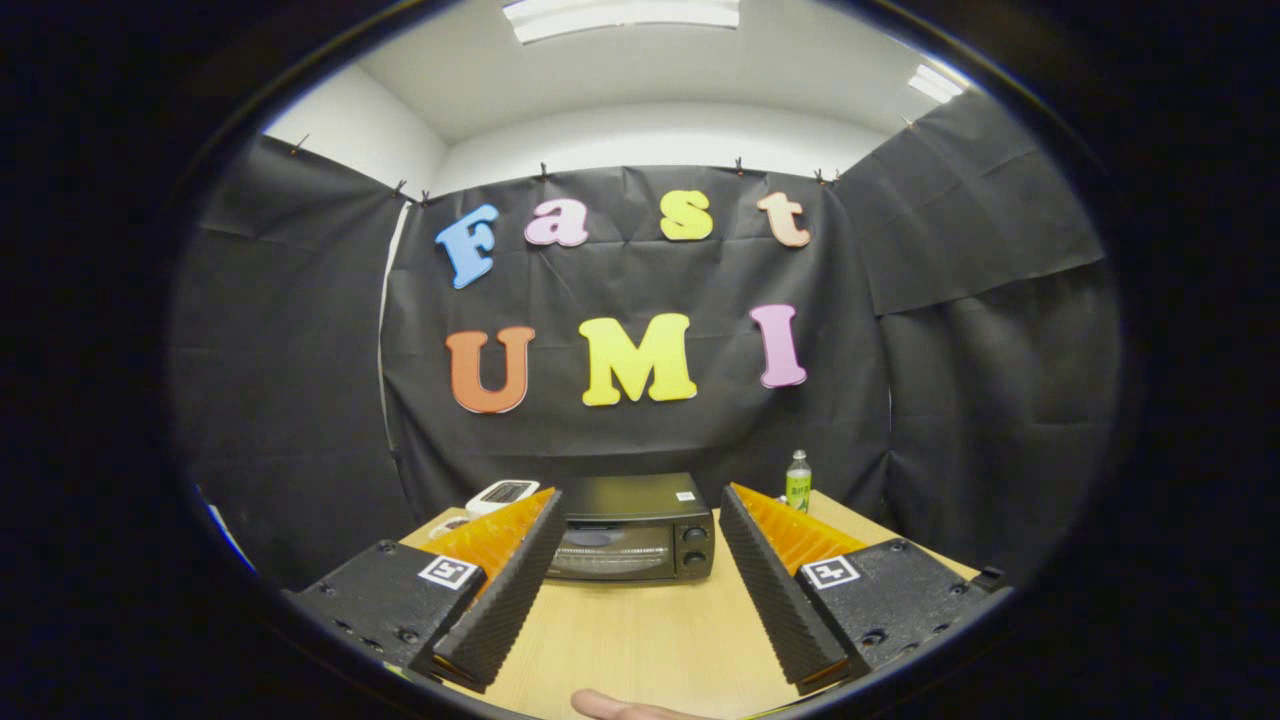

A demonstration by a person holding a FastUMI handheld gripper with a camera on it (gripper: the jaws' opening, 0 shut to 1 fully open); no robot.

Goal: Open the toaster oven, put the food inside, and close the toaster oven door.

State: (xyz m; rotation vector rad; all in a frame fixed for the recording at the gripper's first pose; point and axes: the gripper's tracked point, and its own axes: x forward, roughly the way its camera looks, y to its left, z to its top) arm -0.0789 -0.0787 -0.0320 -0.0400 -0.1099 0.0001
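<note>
— Room first: how much was open around the hand-held gripper [640, 590]?

— Plenty. Bare wooden bench [640, 630] stretched between the two fingers and on ahead of them up to the toaster oven [632, 528]. The bench's right edge ran back past the right finger toward a small bottle [798, 480] with a green label, standing upright near the far right corner. The black cloth wall closed the booth just behind the oven and on both sides.

— And the toaster oven against the fingers?

— Straight ahead, beyond the fingertips, well apart from them and framed in the gap between the two. It was black, sat at the far end of the bench, glass door shut, two knobs stacked at the right of its front. A white device [502, 494] lay just left of it, partly hidden behind the left finger.

— The fingers themselves?

— Spread wide, nothing between them, touching nothing; they hung above the bench. A fingertip of a person's hand [625, 708] showed at the near edge of the bench, below the gap.

— Any food?

— Something pale lay behind the left finger, too hidden to tell.
</note>
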